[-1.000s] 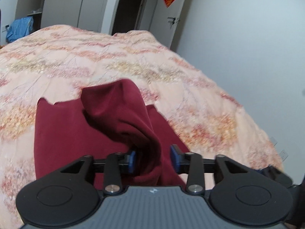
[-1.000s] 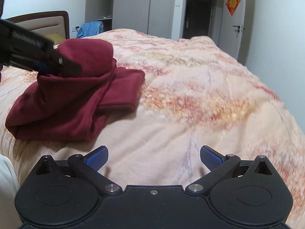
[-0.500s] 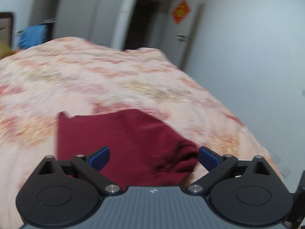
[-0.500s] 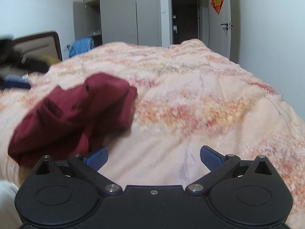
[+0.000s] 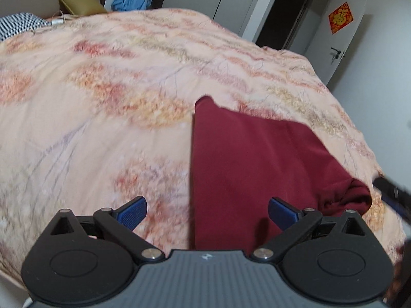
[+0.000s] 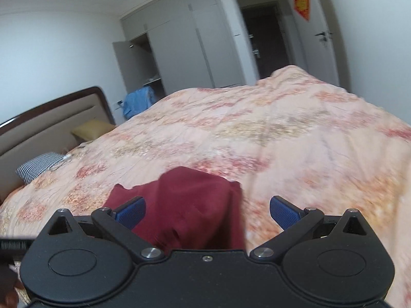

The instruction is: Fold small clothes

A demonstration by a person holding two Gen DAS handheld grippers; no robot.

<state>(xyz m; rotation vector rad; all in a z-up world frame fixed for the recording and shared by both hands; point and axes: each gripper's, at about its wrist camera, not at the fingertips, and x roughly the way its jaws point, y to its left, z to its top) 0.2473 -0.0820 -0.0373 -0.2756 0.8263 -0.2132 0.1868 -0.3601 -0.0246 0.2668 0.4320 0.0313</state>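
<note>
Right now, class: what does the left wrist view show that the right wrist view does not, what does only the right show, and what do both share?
Only the left wrist view shows the garment's bunched corner and the left gripper, open. Only the right wrist view shows the headboard, the open wardrobe door and the right gripper, open. Both share the maroon garment on the floral quilt, the checked pillow and the red door ornament.

The only readable sign is a red diamond-shaped paper on the white door, bearing a single gold Chinese character, 福. In the right wrist view the same red diamond shows above the door handle, too blurred to read.
</note>
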